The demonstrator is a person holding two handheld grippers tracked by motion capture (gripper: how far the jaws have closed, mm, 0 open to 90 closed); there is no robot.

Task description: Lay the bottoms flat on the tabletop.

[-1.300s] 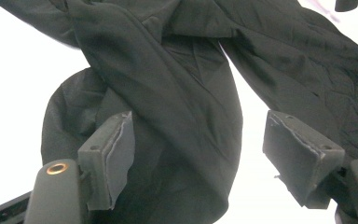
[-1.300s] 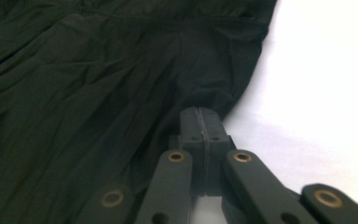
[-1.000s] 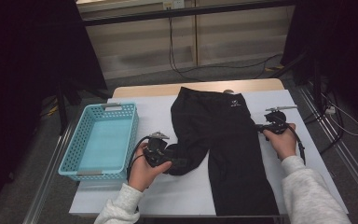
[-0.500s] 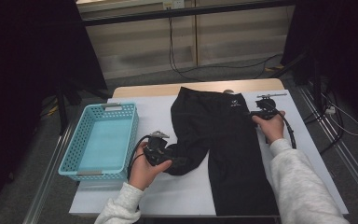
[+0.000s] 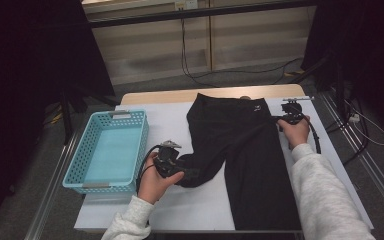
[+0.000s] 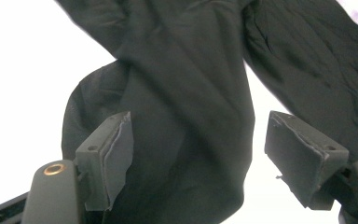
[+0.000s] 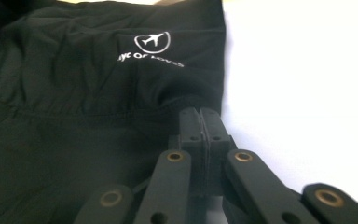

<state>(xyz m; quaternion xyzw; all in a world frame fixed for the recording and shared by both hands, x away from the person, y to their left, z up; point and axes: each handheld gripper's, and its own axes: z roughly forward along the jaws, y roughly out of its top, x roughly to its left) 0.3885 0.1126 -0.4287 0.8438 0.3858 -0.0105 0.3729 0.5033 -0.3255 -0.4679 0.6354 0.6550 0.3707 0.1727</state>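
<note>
Black pants (image 5: pixel 250 165) spread flat on white-covered desk (image 5: pixel 200 205), right of centre. Long axis runs far-to-near: waistband w/ white logo (image 7: pixel 153 46) at far end, one leg straight down to near desk edge, reaching it. Other leg (image 6: pixel 182 116) bent off toward the left, hem folded approx. mid-desk.

Left tool (image 5: pixel 180 172) at that bent leg's end, jaws apart w/ fabric lying between; pads (image 6: pixel 114 154) not pressing cloth, so released. Right tool (image 5: pixel 280 119) at pants' right side just below waistband, jaws clenched tight together, nipping the fabric edge there; have just opened a bit and closed again, cloth at the tips.

Open room: bare white strip to right of pants, narrow, ending at desk's right edge. Wider bare patch near-left, between bent leg and near edge. Far strip behind waistband thin, wood showing past it.

Blue basket (image 5: pixel 80 165) on desk's left side, near left tool but apart from pants.
</note>
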